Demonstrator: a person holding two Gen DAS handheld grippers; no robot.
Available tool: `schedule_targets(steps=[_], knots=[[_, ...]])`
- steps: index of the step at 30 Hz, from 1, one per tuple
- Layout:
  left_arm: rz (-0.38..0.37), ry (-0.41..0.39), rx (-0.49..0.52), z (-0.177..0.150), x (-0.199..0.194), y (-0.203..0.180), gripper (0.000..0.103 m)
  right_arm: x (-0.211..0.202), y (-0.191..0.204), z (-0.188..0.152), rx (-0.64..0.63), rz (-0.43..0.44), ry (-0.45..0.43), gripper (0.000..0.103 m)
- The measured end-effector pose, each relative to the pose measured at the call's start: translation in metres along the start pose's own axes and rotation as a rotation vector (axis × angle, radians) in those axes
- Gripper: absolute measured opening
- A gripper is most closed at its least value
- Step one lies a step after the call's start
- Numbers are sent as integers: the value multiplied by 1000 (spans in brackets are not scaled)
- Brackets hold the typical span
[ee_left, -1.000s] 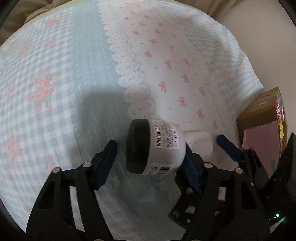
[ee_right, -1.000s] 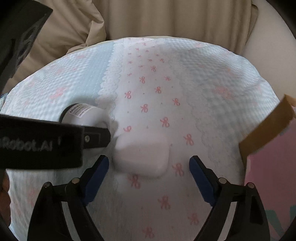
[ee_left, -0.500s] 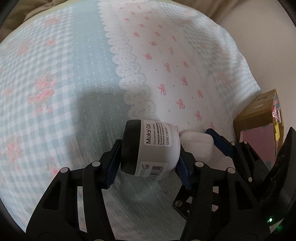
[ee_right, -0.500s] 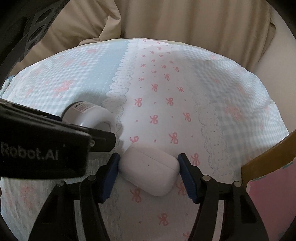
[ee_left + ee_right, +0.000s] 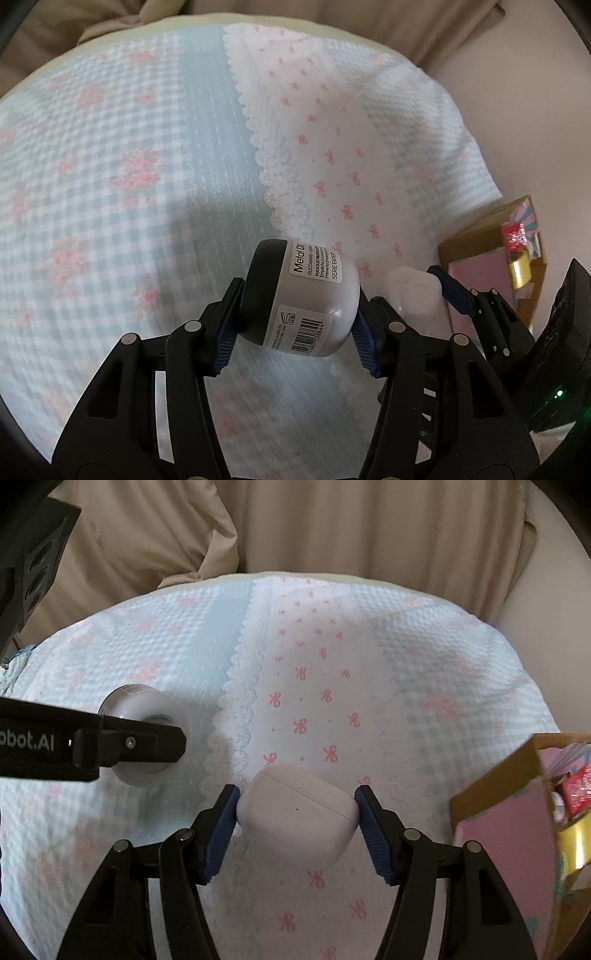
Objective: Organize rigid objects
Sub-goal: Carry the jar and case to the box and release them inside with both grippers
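My left gripper [image 5: 295, 328] is shut on a white jar with a black lid [image 5: 301, 299], labelled Metal DX, held on its side above the bedspread. The jar also shows in the right wrist view [image 5: 146, 734], behind the left gripper's arm. My right gripper [image 5: 297, 827] is shut on a white earbud case [image 5: 297, 821], lifted a little off the cloth. The case also shows in the left wrist view [image 5: 413, 295], to the right of the jar.
A blue and white quilted bedspread [image 5: 332, 664] with pink bows covers the surface. An open cardboard box [image 5: 517, 812] with a pink inside and small colourful items stands at the right, also in the left wrist view [image 5: 495, 258]. Beige curtains [image 5: 332, 524] hang behind.
Both grippers closed on their objects, the left on the jar, the right on the earbud case. Both have since lifted them off the bedspread.
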State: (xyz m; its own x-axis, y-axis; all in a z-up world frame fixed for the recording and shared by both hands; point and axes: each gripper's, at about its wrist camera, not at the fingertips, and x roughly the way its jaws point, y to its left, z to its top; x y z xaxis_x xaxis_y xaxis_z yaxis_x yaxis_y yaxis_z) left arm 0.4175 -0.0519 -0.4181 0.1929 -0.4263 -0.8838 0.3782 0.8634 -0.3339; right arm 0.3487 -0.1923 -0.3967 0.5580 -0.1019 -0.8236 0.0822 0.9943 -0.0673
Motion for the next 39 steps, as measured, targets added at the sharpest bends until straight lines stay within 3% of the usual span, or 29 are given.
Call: schedule_targets(steps=[12, 21, 29, 39], knots=[[-27, -112, 62, -9, -130, -64, 50, -135, -20, 22, 60, 9, -57, 59], [-46, -174, 156, -8, -194, -148, 50, -242, -90, 41, 194, -6, -84, 59], [-56, -187, 195, -7, -190, -233, 50, -286, -180, 45, 227, -59, -107, 59], [-80, -124, 132, -8, -111, -325, 50, -269, -310, 45, 225, -75, -29, 59]])
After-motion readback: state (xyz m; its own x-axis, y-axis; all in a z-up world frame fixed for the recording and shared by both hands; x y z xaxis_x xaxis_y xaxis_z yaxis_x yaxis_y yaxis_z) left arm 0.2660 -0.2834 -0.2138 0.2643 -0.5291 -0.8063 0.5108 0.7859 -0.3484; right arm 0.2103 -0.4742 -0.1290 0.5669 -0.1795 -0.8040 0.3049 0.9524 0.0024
